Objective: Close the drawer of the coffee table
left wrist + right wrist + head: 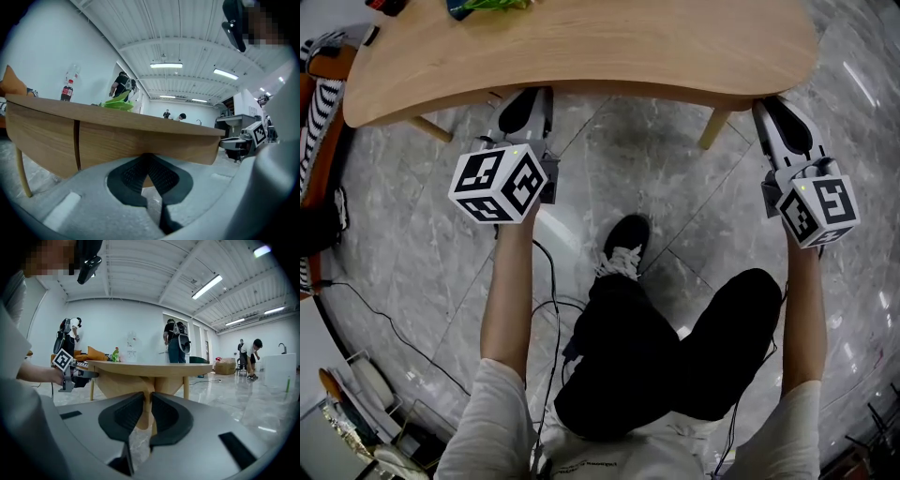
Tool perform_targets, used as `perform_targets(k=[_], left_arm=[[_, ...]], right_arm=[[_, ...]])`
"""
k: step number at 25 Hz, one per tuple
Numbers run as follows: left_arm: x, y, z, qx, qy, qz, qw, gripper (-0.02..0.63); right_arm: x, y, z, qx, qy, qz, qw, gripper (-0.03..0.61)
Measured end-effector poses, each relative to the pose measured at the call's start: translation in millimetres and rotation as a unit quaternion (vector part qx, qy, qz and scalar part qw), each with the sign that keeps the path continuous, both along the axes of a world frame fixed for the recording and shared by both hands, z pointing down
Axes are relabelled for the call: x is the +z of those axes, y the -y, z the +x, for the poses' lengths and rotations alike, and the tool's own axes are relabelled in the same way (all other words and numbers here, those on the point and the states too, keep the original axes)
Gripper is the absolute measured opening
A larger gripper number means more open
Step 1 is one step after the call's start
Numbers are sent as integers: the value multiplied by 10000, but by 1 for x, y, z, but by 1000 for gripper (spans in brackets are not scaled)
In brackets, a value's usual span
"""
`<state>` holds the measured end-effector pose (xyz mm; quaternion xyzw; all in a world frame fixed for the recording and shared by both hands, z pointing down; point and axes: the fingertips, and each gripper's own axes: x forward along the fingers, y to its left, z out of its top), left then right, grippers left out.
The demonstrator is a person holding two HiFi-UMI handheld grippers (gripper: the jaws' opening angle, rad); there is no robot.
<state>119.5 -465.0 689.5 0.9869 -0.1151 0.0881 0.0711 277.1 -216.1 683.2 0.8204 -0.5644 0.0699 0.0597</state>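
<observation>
Drawer front (140,138): wood panel in skirt of worktop (581,47), right of vertical seam (77,145), just under worktop edge. Looks flush or nearly so, cannot tell for sure.

Left claw (146,157): tips pinched together, empty, just in front of that panel.

Right claw (146,399): parted by thin slit, nothing held, at worktop's right end near leg (713,128).

Judgement: panel stiff, hard, smooth. Drawer probably light, slides straight in. No grip needed. Flat push at panel middle, kept square so it does not jam.

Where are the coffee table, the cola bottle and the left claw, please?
coffee table (581,47): head view, bare top.
cola bottle (67,93): left gripper view, lower body.
left claw (146,157): left gripper view, between fingertips.
</observation>
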Motion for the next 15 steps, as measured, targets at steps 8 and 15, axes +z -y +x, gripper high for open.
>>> perform_targets(k=[8, 15], left_arm=[[9, 2, 1, -153, 275, -134, 9994, 9], [-13, -13, -14, -37, 857, -395, 9955, 9]], right_arm=[[6, 2, 1, -110, 138, -291, 9994, 66], [4, -10, -9, -43, 967, -604, 9935, 15]])
